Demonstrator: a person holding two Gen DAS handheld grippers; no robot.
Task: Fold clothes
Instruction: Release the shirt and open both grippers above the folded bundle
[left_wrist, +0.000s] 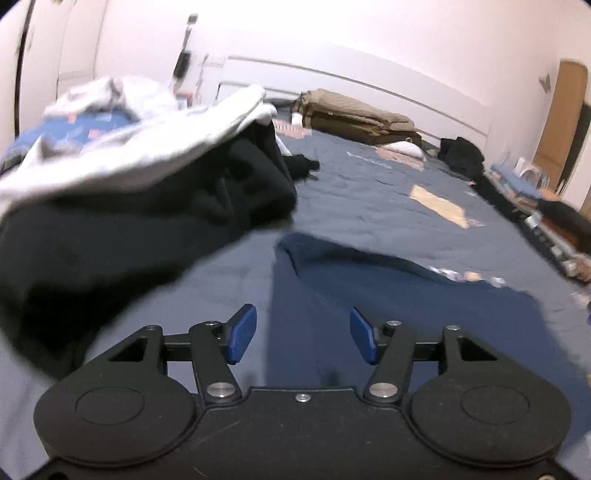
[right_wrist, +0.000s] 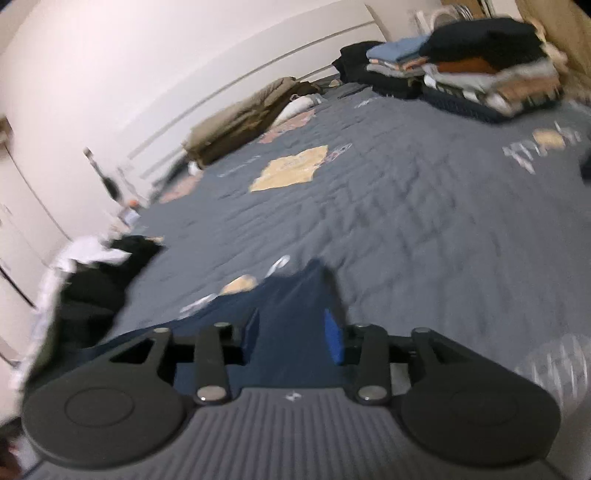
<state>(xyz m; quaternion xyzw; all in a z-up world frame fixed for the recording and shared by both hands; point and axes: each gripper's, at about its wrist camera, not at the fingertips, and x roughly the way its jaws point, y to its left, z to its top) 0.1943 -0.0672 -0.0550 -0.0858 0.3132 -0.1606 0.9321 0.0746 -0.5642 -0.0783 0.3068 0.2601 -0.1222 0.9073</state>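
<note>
A navy blue garment lies spread on the grey-blue bedspread. My left gripper hovers just above its near part, blue pads wide apart and nothing between them. In the right wrist view a bunched fold of the same navy garment runs up between the fingers of my right gripper. The jaws are closed on this fold, which rises to a peak in front of the fingertips and covers most of the left pad.
A heap of unfolded black and white clothes sits close on the left. Stacks of folded clothes stand at the far right of the bed. A folded olive blanket lies along the headboard wall.
</note>
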